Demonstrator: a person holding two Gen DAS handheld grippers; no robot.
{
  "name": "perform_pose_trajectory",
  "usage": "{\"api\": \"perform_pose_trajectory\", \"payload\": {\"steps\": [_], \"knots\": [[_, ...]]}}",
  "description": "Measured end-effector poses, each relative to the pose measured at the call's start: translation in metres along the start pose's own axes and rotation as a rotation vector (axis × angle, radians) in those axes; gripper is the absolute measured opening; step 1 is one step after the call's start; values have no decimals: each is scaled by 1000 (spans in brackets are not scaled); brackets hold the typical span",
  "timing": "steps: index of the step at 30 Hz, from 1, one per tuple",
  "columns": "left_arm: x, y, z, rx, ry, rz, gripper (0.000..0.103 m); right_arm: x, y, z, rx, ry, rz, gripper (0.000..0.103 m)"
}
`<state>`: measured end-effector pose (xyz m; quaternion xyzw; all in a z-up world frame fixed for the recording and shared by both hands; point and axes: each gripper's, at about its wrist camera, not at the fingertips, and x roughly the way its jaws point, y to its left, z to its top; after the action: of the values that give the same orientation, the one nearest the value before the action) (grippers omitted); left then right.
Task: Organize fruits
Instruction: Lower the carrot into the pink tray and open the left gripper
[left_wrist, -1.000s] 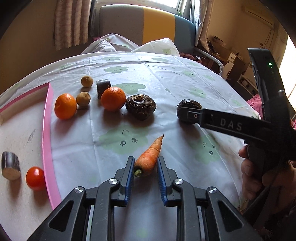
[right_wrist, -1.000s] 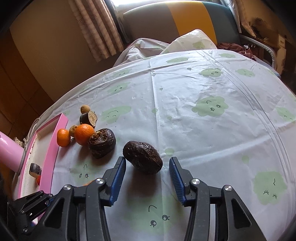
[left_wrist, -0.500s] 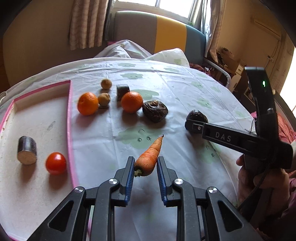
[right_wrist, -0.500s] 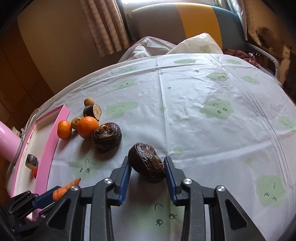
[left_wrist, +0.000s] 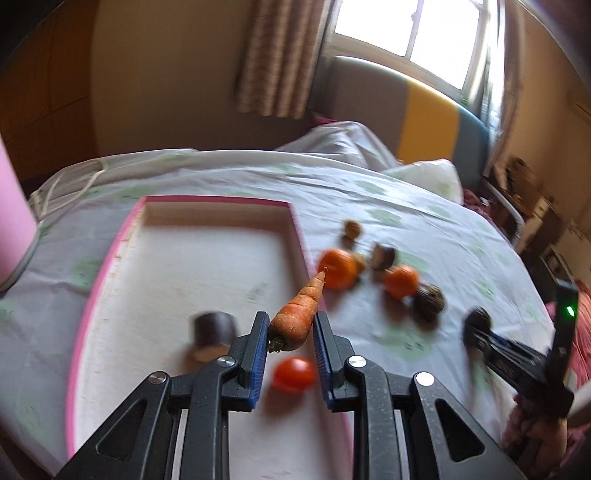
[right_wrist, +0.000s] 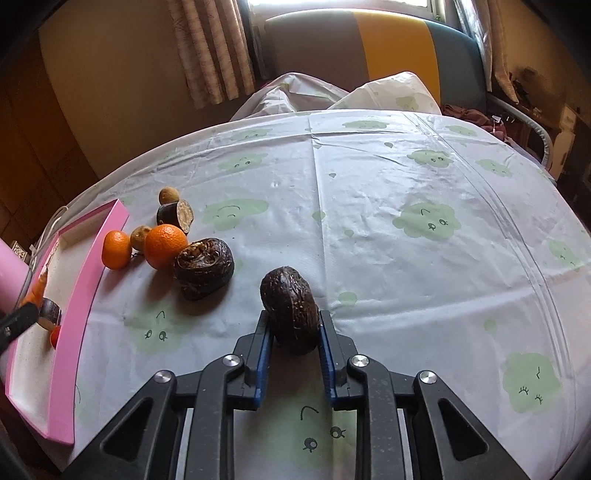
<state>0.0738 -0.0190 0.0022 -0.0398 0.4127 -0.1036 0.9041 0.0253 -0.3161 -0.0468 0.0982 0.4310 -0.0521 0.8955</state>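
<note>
Both hand-held black plastic 2-finger grippers, the left gripper (left_wrist: 288, 341) and the right gripper (right_wrist: 294, 341), carry blue ribbed pads and 4 round silver screws each, the right showing a green indicator light on its black body.

The left claw (left_wrist: 288, 332), clamped on the carrot (left_wrist: 297, 317), now hangs over the pink tray (left_wrist: 110, 258) rather than over the bench's cloth as a second ago. The tomato (left_wrist: 293, 373) that sat far off to its left then now lies directly under its fingers, and the dark cut cylinder (left_wrist: 214, 330) is just left of them. The carrot's tip now points toward the tray's right rim.

The right claw (right_wrist: 295, 332), which stood wide around the dark wrinkled fruit (right_wrist: 290, 308) a second ago, now has both blue pads pressed against that fruit's sides.
</note>
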Motion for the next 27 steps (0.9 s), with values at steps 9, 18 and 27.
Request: {"api": "perform_pose_trajectory", "payload": {"steps": [9,18,27], "knots": [[24,43,23,-51,11,122,24,0,5,-2,-34,-14,-34,23],[32,47,24,-67,21,152,35,0,7,-3,-42,-16,-40,23],[9,34,3,-45,0,142,35,-1,7,-4,-46,-22,-44,23]]}}
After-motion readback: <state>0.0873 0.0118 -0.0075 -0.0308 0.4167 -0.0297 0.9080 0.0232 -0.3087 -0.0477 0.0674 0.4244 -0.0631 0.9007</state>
